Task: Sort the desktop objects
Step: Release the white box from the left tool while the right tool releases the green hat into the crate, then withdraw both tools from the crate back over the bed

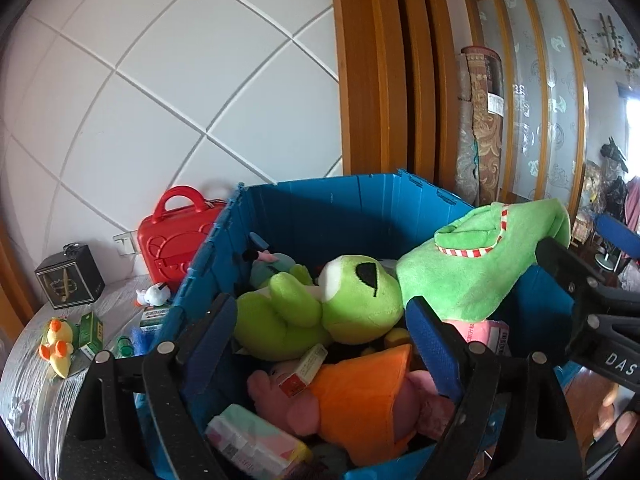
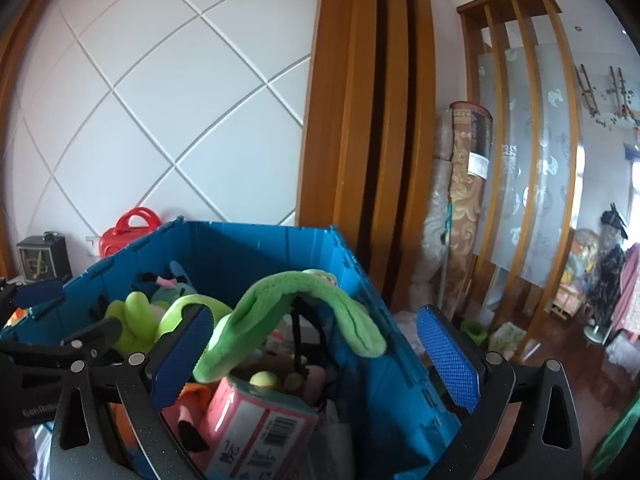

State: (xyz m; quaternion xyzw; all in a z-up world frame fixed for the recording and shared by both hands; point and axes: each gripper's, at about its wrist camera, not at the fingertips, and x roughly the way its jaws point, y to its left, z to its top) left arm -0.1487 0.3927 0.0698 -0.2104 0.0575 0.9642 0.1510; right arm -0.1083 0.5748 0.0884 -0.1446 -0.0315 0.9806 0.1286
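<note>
Item: our left gripper point(image 1: 316, 344), jaws spread, empty, above the blue crate point(image 1: 320, 208). Right gripper point(image 2: 316, 364), jaws apart, with the green plush slipper point(image 2: 296, 304) draped between them, long axis running nine to three o'clock; whether a pad touches it, we cannot tell. Crate floor hidden beneath toys.
</note>
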